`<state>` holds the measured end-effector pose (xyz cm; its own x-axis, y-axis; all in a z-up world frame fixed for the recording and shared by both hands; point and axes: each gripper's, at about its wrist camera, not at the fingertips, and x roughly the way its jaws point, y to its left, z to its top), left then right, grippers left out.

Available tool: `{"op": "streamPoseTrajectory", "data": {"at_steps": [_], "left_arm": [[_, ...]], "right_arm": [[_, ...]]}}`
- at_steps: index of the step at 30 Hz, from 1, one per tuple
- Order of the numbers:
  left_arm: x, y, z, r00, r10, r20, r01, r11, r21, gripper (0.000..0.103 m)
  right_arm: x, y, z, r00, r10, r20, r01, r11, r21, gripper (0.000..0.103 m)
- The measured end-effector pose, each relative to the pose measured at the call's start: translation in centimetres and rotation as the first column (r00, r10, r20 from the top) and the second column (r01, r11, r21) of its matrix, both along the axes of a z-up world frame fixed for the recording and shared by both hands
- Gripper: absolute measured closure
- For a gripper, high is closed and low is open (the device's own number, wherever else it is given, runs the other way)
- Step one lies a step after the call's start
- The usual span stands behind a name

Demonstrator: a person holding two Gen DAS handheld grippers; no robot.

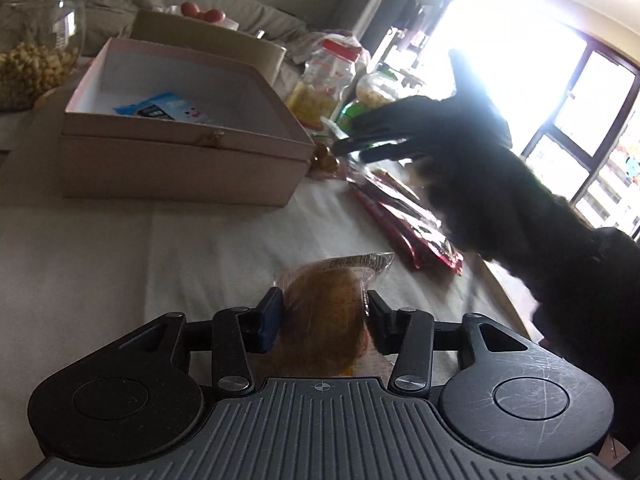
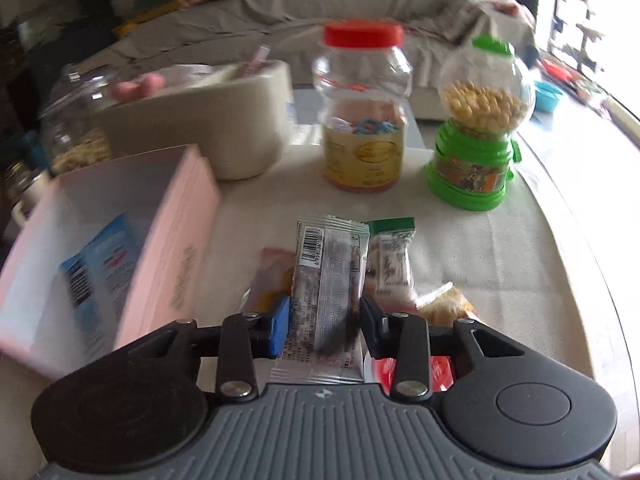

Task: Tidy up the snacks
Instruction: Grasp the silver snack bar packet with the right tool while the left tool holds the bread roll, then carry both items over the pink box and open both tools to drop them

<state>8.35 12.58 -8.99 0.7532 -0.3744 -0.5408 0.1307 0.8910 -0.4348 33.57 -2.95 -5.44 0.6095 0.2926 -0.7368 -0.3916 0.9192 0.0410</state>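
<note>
The left tool clasps a wrapped bun; the right tool pinches a silver snack bar. The pink box waits at nine o'clock, and the slick wrapper could slip.

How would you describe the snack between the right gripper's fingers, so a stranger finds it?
Start at the pink box; beside it lie loose snacks. The right gripper holds a long silver packet. Unlike the green-topped packet, it shows a barcode.

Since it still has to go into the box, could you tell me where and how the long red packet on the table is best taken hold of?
Grip the long red packet across its narrow width near the end closest to the left wrist camera, coming from above. It lies flat on the tablecloth, so only its long side edges offer opposing faces, and the dark sleeve covers its far half.
</note>
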Motion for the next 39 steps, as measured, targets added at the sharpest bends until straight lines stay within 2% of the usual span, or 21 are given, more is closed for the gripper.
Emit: {"op": "streamPoseTrajectory", "data": {"at_steps": [5, 11, 14, 17, 19, 22, 27, 31, 35, 37, 39], "left_arm": [[0.4, -0.5, 0.0, 1.0, -0.009, 0.006, 0.009, 1.0, 0.024, 0.05], [0.5, -2.6, 0.4, 0.996, -0.085, -0.011, 0.085, 0.992, 0.094, 0.05], [0.5, -4.1, 0.5, 0.992, -0.128, -0.019, 0.13, 0.983, 0.132, 0.05], [0.5, -5.2, 0.6, 0.991, -0.13, -0.025, 0.132, 0.976, 0.175, 0.05], [0.6, -5.3, 0.5, 0.993, -0.113, -0.04, 0.119, 0.973, 0.196, 0.042], [0.7, -5.0, -0.1, 0.992, -0.099, -0.074, 0.111, 0.977, 0.18, 0.04], [-0.8, -5.0, 0.4, 0.993, -0.087, -0.077, 0.1, 0.978, 0.181, 0.047], [-2.6, -5.2, 1.0, 0.991, -0.103, -0.087, 0.114, 0.983, 0.141, 0.048], [-4.7, -4.8, 3.0, 0.992, -0.12, -0.047, 0.126, 0.983, 0.13, 0.048], [-5.3, -3.6, 5.5, 0.995, -0.098, 0.012, 0.096, 0.988, 0.125, 0.048], [-5.2, -1.8, 9.0, 0.993, -0.044, 0.106, 0.03, 0.99, 0.137, 0.048]], "right_arm": [[-5.9, -2.9, 1.1, 0.996, 0.083, -0.02, -0.083, 0.996, 0.014, 0.066], [-12.1, -6.9, -0.8, 0.995, 0.078, -0.07, -0.077, 0.997, 0.013, 0.066], [-14.9, -7.6, -2.0, 0.996, 0.072, -0.045, -0.073, 0.997, -0.029, 0.066], [-16.8, -7.9, -2.9, 0.997, 0.075, -0.035, -0.076, 0.996, -0.045, 0.066], [-18.0, -8.1, -3.1, 0.997, 0.078, -0.019, -0.079, 0.996, -0.043, 0.066], [-19.4, -8.5, -2.7, 0.995, 0.103, -0.016, -0.103, 0.995, -0.011, 0.066], [-21.7, -8.8, -1.8, 0.988, 0.151, 0.006, -0.151, 0.988, 0.017, 0.066], [-22.5, -9.0, -0.9, 0.985, 0.171, 0.014, -0.171, 0.985, 0.038, 0.066], [-23.1, -9.3, 1.1, 0.98, 0.187, 0.063, -0.191, 0.98, 0.057, 0.066], [-23.1, -9.3, 3.3, 0.973, 0.202, 0.112, -0.211, 0.974, 0.082, 0.066], [-22.5, -9.0, 6.4, 0.959, 0.21, 0.187, -0.233, 0.966, 0.108, 0.066]]}}
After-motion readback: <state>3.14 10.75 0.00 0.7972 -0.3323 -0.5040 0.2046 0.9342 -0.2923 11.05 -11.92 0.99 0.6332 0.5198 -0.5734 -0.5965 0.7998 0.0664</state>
